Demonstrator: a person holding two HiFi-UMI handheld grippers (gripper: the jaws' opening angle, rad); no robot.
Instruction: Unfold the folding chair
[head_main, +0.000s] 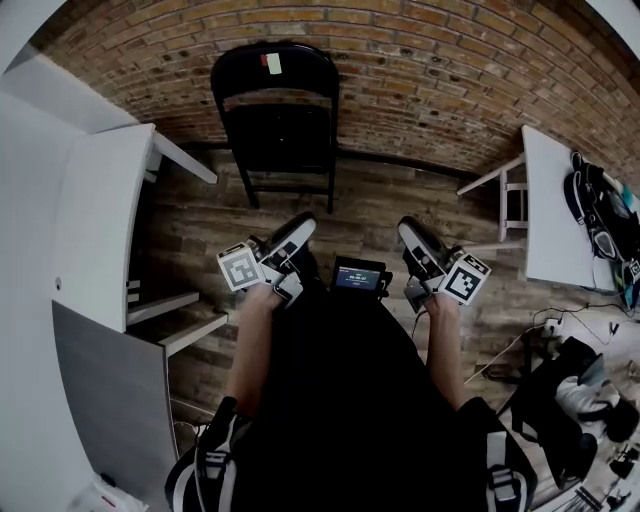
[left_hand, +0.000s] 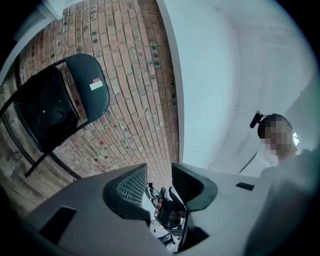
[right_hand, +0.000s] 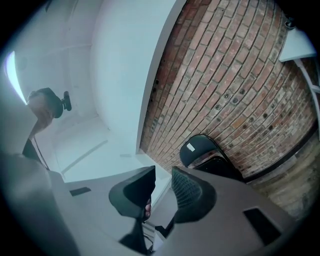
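**A:** In the head view, the folding chair (head_main: 277, 110) looks folded and is propped against the brick wall (head_main: 430, 80). It is well apart from our left tongs (head_main: 298, 232) and right tongs (head_main: 412, 232).

**B:** A white desk (head_main: 100, 220) stands near its left side. We judge that a leg swinging out could knock against it.

**A:** In the left gripper view, our left tongs (left_hand: 159, 175) stand apart with nothing between them. The folding chair (left_hand: 50, 107) is far off at the wall.

**B:** Its frame looks thin and smooth, so we could get a shallow bite that slips off.

**A:** In the right gripper view, our right tongs (right_hand: 163, 176) are also apart and empty, and the folding chair (right_hand: 206, 152) is ahead by the bricks.

**B:** If we pull the seat alone, the legs may skid on the wooden floor (head_main: 370, 215). The chair could also tip towards us.
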